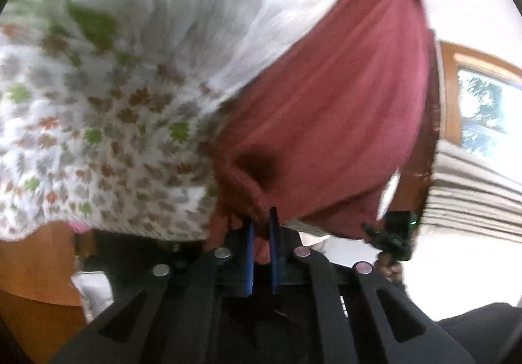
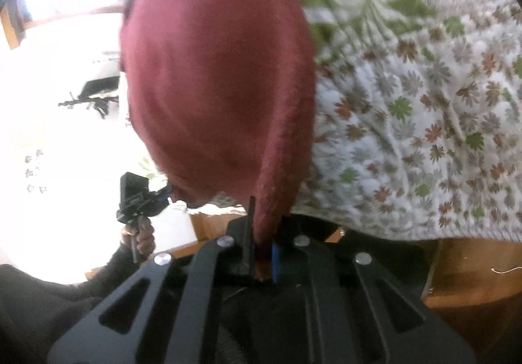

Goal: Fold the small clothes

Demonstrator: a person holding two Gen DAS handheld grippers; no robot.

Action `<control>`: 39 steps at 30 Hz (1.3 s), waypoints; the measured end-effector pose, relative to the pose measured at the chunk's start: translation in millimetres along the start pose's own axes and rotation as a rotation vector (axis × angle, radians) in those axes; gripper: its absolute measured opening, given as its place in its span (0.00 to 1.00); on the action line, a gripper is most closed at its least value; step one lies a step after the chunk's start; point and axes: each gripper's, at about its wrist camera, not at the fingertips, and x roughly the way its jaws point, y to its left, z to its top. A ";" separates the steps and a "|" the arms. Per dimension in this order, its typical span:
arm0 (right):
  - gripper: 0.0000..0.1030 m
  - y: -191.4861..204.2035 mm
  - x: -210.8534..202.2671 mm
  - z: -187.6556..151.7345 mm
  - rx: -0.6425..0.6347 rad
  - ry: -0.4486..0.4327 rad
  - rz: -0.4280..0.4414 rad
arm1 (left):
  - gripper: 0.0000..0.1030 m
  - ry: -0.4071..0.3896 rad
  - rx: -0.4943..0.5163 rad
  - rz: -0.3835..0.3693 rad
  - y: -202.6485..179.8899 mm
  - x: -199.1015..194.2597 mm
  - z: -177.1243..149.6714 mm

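Note:
A maroon garment (image 1: 342,122) is held up in the air between both grippers and hangs over a white bedsheet with a leaf print (image 1: 98,122). My left gripper (image 1: 261,220) is shut on a bunched corner of the maroon garment. In the right wrist view the same maroon garment (image 2: 215,70) fills the middle, and my right gripper (image 2: 262,223) is shut on a narrow pinched fold of it. The other gripper (image 2: 140,197) shows at the left, held by a hand (image 2: 140,238). In the left wrist view the right gripper (image 1: 391,233) appears at the cloth's far lower edge.
The leaf-print sheet (image 2: 424,122) covers a bed with a wooden frame (image 2: 473,269). A window with a wooden frame (image 1: 483,109) and stacked folded fabric (image 1: 473,197) lie to the right in the left wrist view. A black tripod-like object (image 2: 94,96) stands in the bright background.

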 end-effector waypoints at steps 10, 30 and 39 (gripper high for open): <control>0.05 55.9 -75.2 24.4 0.017 -0.133 0.228 | 0.07 -0.224 -0.036 -0.274 -40.3 -94.8 2.8; 0.34 85.7 -74.0 192.4 0.090 -0.207 0.065 | 0.58 -0.383 -0.146 -0.251 -75.6 -99.6 178.7; 0.51 145.4 -110.3 157.2 -0.274 -0.305 -0.237 | 0.82 -0.374 0.244 0.095 -141.1 -131.7 162.2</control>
